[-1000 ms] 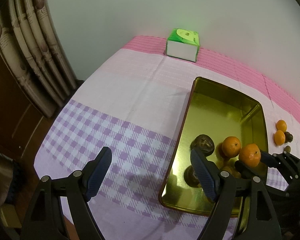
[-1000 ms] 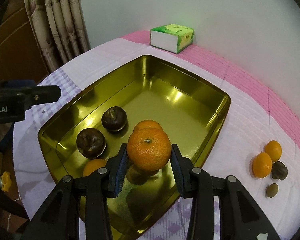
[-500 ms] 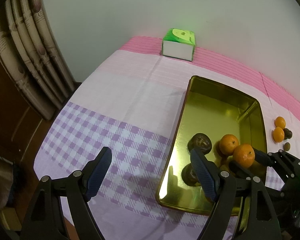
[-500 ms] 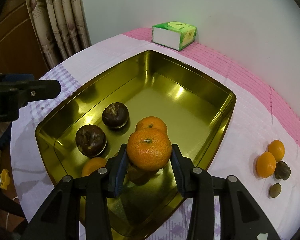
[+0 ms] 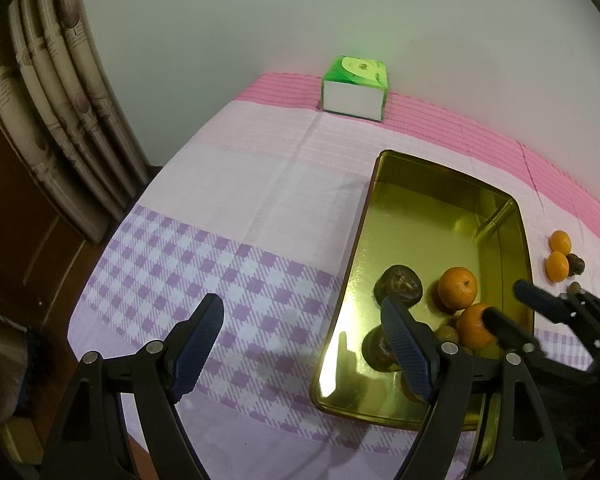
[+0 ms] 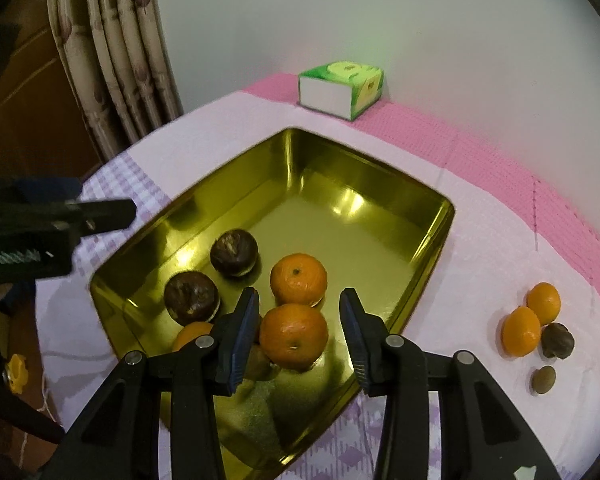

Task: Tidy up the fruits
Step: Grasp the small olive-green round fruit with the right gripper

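A gold tray (image 6: 380,162) (image 5: 444,170) on the pink and purple cloth holds two dark brown fruits (image 6: 234,252), an orange (image 6: 298,278) and a partly hidden orange (image 6: 190,334). Another orange (image 6: 294,338) (image 5: 472,326) lies in the tray on a small greenish fruit (image 6: 260,362), below my right gripper (image 6: 299,300) (image 5: 503,299). That gripper is open, and its pads stand clear of the orange. My left gripper (image 5: 300,308) is open over the tray's left rim with nothing in it.
On the cloth right of the tray lie two oranges (image 6: 520,330), a dark fruit (image 6: 558,340) and a small olive fruit (image 6: 544,378). A green and white tissue box (image 6: 340,94) stands by the wall. The curtain (image 5: 60,120) hangs past the table's left edge.
The orange has left the right gripper's pads and now lies lower, in the tray by the other orange. The left gripper stays open in place.
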The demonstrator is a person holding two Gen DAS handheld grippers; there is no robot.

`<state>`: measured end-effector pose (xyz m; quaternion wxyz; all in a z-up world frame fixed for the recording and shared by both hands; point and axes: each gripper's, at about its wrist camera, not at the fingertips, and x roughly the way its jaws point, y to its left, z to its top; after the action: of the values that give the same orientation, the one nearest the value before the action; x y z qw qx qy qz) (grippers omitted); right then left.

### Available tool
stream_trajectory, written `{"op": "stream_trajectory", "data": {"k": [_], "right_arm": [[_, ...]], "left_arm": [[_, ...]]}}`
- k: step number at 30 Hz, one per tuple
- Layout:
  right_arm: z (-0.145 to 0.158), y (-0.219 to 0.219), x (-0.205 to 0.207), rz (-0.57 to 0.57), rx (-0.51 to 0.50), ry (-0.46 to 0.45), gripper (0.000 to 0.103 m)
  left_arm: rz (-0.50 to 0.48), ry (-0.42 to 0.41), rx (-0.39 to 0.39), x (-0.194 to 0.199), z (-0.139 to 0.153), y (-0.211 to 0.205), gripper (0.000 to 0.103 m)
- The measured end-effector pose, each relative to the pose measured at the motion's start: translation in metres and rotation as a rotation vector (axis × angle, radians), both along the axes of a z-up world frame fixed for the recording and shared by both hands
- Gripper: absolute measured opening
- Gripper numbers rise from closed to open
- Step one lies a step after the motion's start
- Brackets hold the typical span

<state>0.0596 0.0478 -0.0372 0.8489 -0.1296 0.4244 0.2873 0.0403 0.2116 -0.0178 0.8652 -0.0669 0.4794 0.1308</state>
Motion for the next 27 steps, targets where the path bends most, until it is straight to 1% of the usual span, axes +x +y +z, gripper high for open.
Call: {"op": "stream_trajectory", "data": {"k": [5, 9, 16, 20, 23, 27], "right_arm": [[0.015, -0.024, -0.002, -0.047, 0.034, -0.027, 0.04], [0.016, -0.062, 0.003, -0.132, 0.021, -0.041, 0.04], [0.003, -0.136, 0.015, -0.312, -0.012, -0.025, 0.04], [-0.01, -0.172, 0.02, -0.405, -0.017, 0.003, 0.04], [-0.019, -0.185, 0.022, -0.443, -0.013, 0.026, 0.039], [-0.028, -0.189, 0.025, -0.478, 0.01, 0.047, 0.037]], "left_arm": [[-0.004, -0.001, 0.003, 0.0, 0.0, 0.0, 0.081], [-0.01, -0.002, 0.008, 0.0, 0.001, -0.001, 0.081], [-0.01, 0.001, 0.01, 0.0, 0.0, -0.003, 0.081], [-0.014, 0.006, 0.013, 0.0, -0.001, -0.004, 0.081], [-0.019, 0.015, 0.02, 0.0, -0.003, -0.004, 0.081], [-0.022, 0.025, 0.023, 0.001, -0.006, -0.005, 0.081]]}}
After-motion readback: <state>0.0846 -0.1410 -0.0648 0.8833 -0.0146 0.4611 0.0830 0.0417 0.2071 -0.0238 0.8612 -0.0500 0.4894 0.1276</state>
